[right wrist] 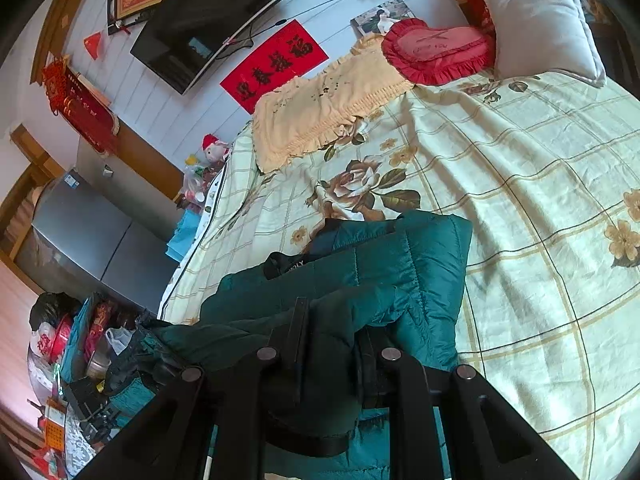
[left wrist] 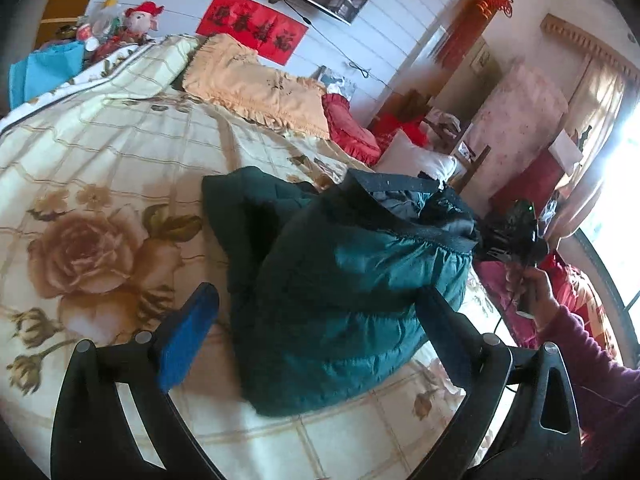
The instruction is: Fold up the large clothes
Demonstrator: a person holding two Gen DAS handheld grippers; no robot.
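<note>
A dark green padded jacket (left wrist: 344, 292) lies bunched on a bed (left wrist: 120, 152) covered with a cream checked quilt printed with brown roses. Taking the jacket as the landmark: it sits on the near part of the bed, with a peach frilled pillow (left wrist: 256, 88), a red heart-shaped cushion (left wrist: 352, 124) and a white pillow (left wrist: 416, 156) well beyond it along the wall side.

The left gripper (left wrist: 312, 320) stands with its jaws wide apart. Its blue-padded finger (left wrist: 188, 340) is to the left of the jacket over the quilt, and the other finger overlaps the jacket's lower right edge, so the jacket's near end lies between them. The pads do not press on the cloth; this gripper grips nothing.

The right gripper (right wrist: 332, 320) is closed tight on the jacket: its 2 fingers are pinched together with a fold of the green cloth and its black trim caught between them. In the left wrist view this gripper lifts the jacket's black elastic hem at the right, and a hand (left wrist: 532, 284) in a purple sleeve holds it.

A black television (right wrist: 208, 20) and a red banner (right wrist: 276, 64) hang on the white wall beyond the jacket. A grey fridge (right wrist: 92, 232) stands to its left past the bed's edge.
</note>
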